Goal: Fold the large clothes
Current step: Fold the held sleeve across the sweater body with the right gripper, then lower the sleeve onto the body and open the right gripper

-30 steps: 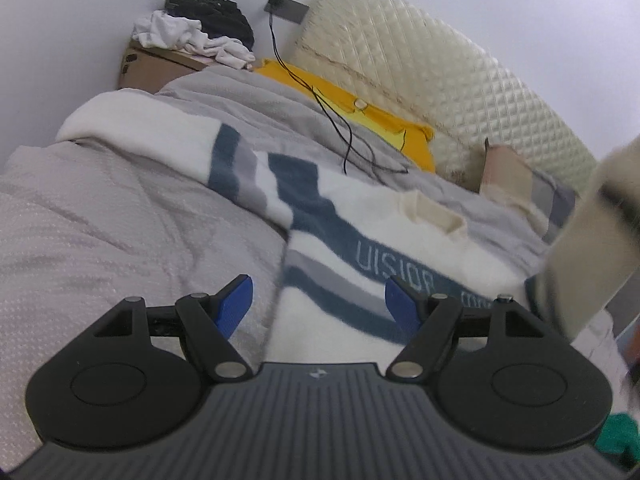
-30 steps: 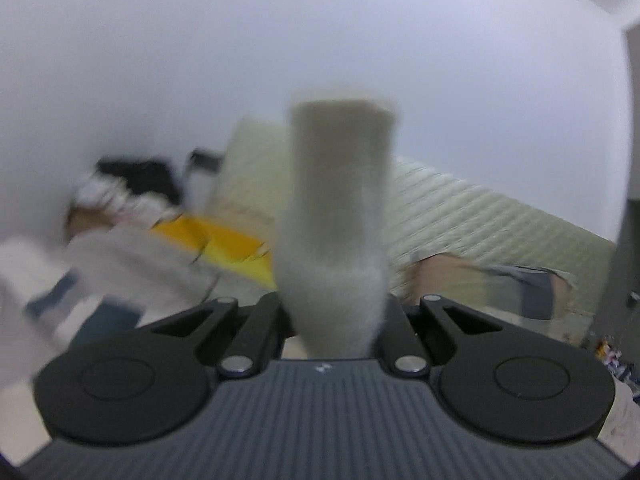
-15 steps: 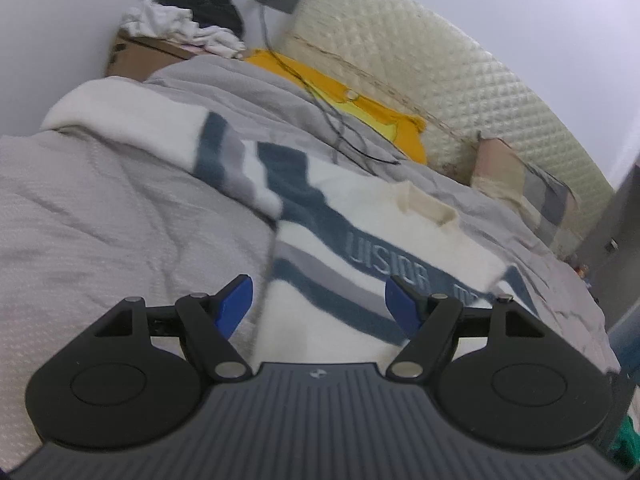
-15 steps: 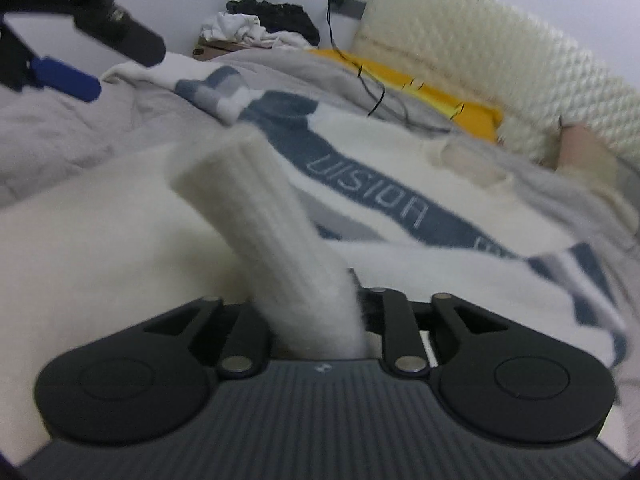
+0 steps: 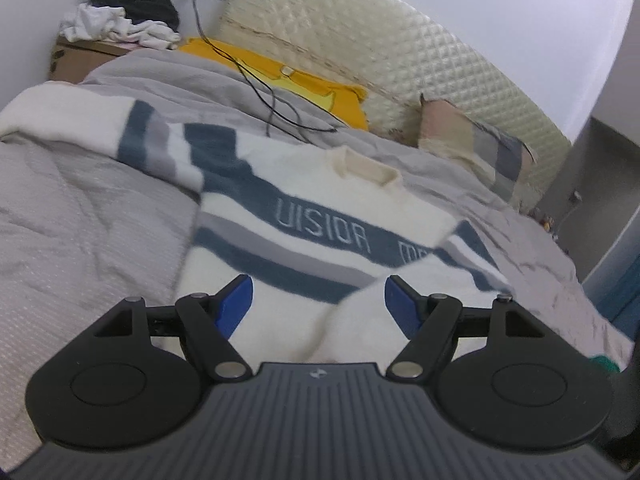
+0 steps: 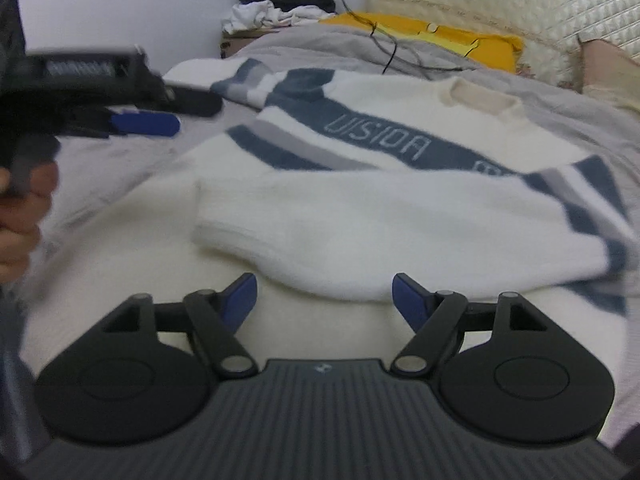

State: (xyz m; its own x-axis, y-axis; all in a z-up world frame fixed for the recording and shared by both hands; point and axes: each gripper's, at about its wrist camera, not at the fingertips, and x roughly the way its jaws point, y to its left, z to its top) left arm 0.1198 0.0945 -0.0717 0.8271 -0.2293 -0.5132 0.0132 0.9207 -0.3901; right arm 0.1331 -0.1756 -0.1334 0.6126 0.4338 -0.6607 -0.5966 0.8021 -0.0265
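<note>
A white sweater (image 5: 320,208) with blue and grey chest stripes lies face up on the grey bed (image 5: 80,232). Its right sleeve (image 6: 360,232) is folded across the body; its left sleeve (image 5: 80,124) stretches out to the left. My left gripper (image 5: 318,300) is open and empty over the sweater's lower body. My right gripper (image 6: 324,296) is open and empty just in front of the folded sleeve. The left gripper also shows in the right wrist view (image 6: 144,124), held by a hand.
A yellow pillow (image 5: 288,80) and a black cable (image 5: 276,96) lie near the quilted headboard (image 5: 400,48). A cardboard box (image 5: 80,56) with piled clothes stands at the far left. A patterned pillow (image 5: 472,140) lies at the right.
My right gripper has let go of the right sleeve, which now lies across the sweater's body, and its jaws have opened. The left gripper has stayed open and shifted slightly.
</note>
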